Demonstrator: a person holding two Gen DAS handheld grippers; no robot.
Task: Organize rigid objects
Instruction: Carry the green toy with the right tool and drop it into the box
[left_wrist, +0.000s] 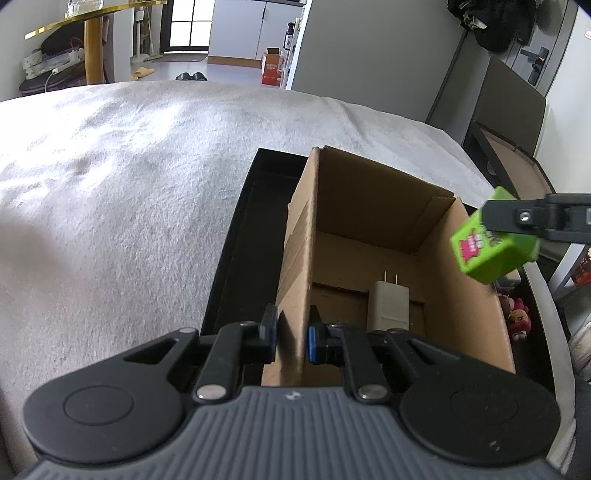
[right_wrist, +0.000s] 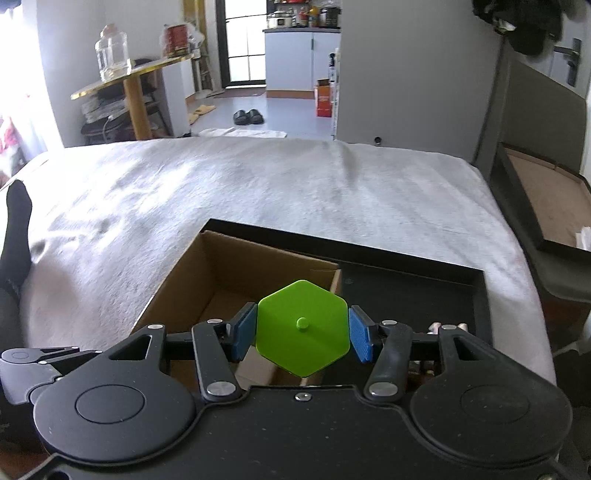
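- Wide white blanket spread across the bed, filling the left and far parts of both views.
- Black tray lying on the blanket at the bed's near right, long rim running away from the camera.
- Open cardboard box standing upright inside the black tray, against its left part in the right wrist view; flaps up, brown floor exposed.
- Left gripper at the near left wall of the cardboard box, clamped tight on that wall, one pad outside, one inside.
- Right gripper closed on a green hexagonal container, blue pads pressed to two opposite flat sides, small knob on the lid facing the camera.
- Seen from the left wrist, same green container up in the air at the right, over the right wall of the cardboard box, tilted, pink label on its side.
- White plug charger lying flat on the box floor, near the middle, two prongs pointing far.
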